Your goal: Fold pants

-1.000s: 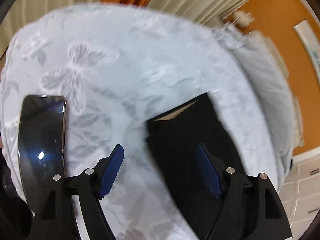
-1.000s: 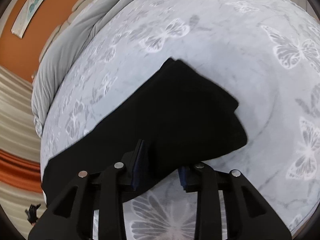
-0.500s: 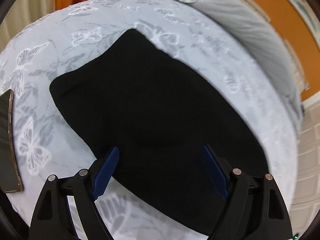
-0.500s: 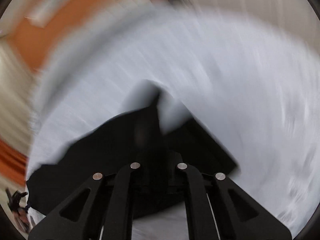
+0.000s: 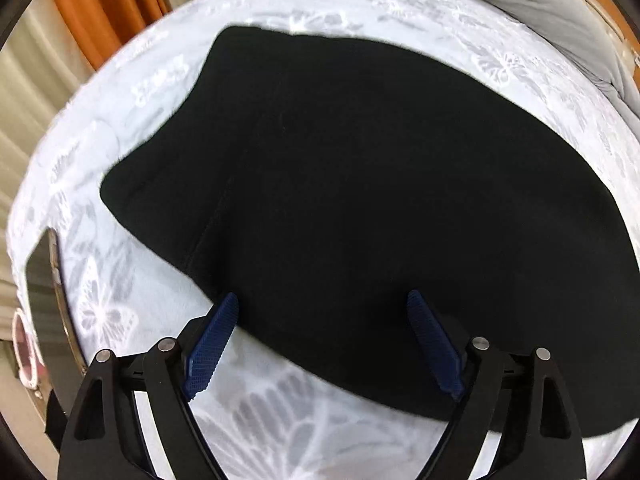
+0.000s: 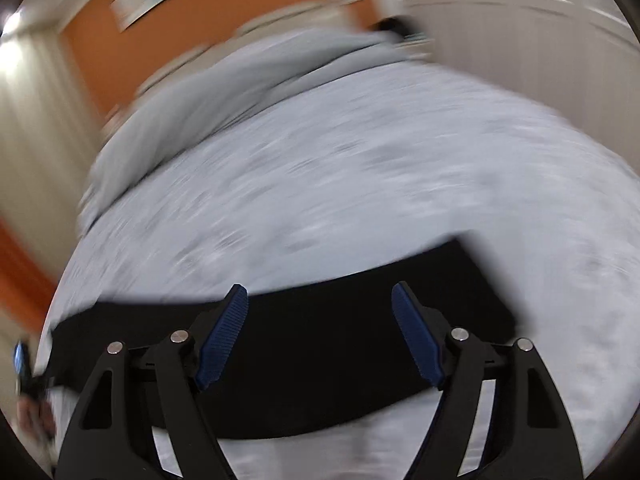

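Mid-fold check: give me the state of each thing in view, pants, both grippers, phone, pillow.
Pants: folded, flat on the bedspread, not held.
Left gripper: jaws open, just widened, over the pants' near edge, gripping nothing.
Right gripper: jaws open, just released, nothing between them.
Phone: lying at the bed's edge, screen dark.
Pillow: at the bed's far end, blurred.

Soft, even indoor light; sharp left view, smeared right view.

The left wrist view is mostly crisp, though the black pants (image 5: pixel 360 200) show almost no surface detail, and the bedspread (image 5: pixel 280 420) bows hard toward the dark round lens rim. The right wrist view is streaked with motion blur across bed and wall, with a bright glare spot at upper left.
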{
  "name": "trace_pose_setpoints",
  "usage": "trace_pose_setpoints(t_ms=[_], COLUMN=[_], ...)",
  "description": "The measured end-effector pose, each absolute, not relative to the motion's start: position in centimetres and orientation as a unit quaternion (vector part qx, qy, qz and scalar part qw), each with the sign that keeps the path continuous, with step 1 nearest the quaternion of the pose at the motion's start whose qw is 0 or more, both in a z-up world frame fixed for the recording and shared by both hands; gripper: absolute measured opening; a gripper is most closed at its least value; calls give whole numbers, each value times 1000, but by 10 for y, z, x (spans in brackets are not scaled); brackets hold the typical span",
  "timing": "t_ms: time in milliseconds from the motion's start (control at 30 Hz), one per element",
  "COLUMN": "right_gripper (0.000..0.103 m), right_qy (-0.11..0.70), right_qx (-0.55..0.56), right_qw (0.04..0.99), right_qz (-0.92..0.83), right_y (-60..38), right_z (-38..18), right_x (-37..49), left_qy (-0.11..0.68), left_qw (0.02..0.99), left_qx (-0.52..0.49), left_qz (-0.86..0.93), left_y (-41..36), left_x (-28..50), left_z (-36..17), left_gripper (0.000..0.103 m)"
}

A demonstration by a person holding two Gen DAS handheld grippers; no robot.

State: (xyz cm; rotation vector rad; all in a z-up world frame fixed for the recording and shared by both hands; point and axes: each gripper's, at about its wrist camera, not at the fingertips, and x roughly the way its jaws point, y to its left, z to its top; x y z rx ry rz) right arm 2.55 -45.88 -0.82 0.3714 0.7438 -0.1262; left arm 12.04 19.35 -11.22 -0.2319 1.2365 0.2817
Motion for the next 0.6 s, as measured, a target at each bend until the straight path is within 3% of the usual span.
trace_pose_setpoints(t_ms=[133,233,400,467,533,600], right_gripper=[60,54,42,33,10,6], right_qy=[399,413,420,437,470,491], right_qx=[115,96,46,37,18,0], right_qw=[908,891,878,869,857,851], right_qz=[60,160,224,229,212,184], right_y=[-357,-271,-158,-116,-81,-64], right_z=[-15,-13,-18,-33,-61,-85], right_x=[67,100,155,186,223,242], left_qy=[578,549,485,466,456,454], left_qw=[793,796,848,862,871,877], left_qx=[-148,-227,-167,-134,-107,-82], left_qz=[121,116,133,148,149,134], left_y=[213,236,234,226,212,198], left_x=[112,102,101,100,98,101], left_z=[-111,-94,-53,-44,-40,-34], left_gripper=[85,76,78,78,78,78])
